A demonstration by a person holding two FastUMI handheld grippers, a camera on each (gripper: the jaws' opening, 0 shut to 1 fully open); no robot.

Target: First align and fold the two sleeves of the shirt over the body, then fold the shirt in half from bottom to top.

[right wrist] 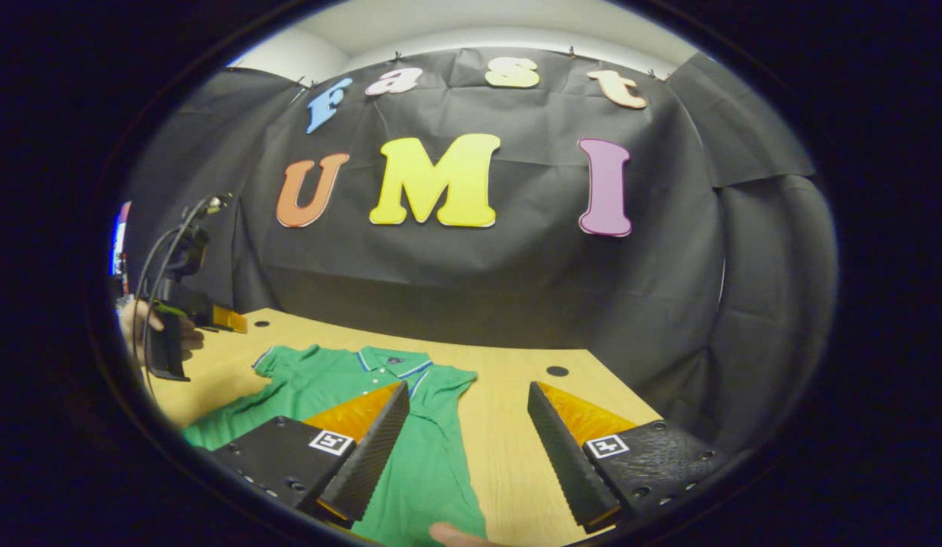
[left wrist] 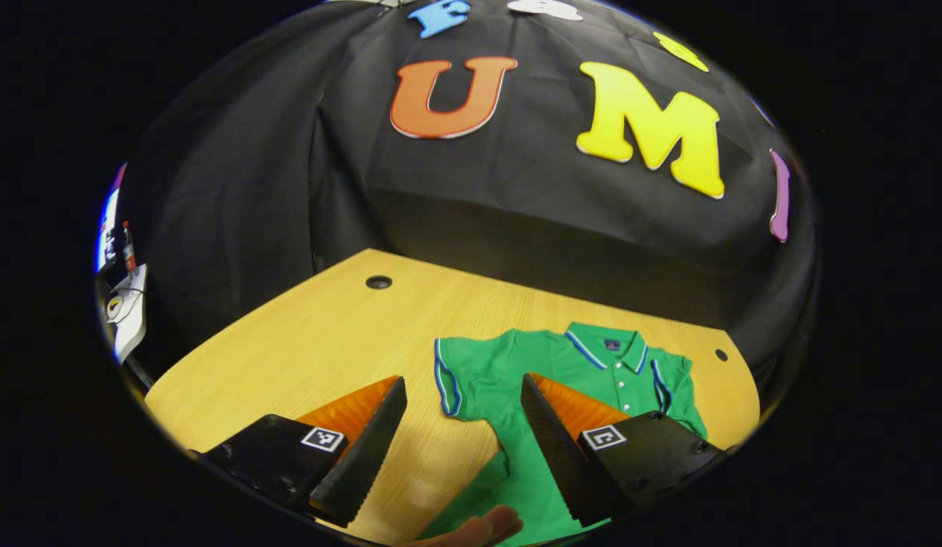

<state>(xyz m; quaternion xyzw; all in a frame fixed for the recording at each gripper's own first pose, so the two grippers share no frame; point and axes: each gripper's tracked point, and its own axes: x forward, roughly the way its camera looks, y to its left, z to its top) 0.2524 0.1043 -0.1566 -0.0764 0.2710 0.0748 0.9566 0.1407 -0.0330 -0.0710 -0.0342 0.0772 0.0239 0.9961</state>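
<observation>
Your left gripper and right gripper hover spread above the flat shirt, bare table alongside

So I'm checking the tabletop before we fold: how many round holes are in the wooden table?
2. One hole is near the table's far edge, off the polo shirt's one sleeve; the other hole is by the opposite sleeve. The shirt may hide more.
</observation>
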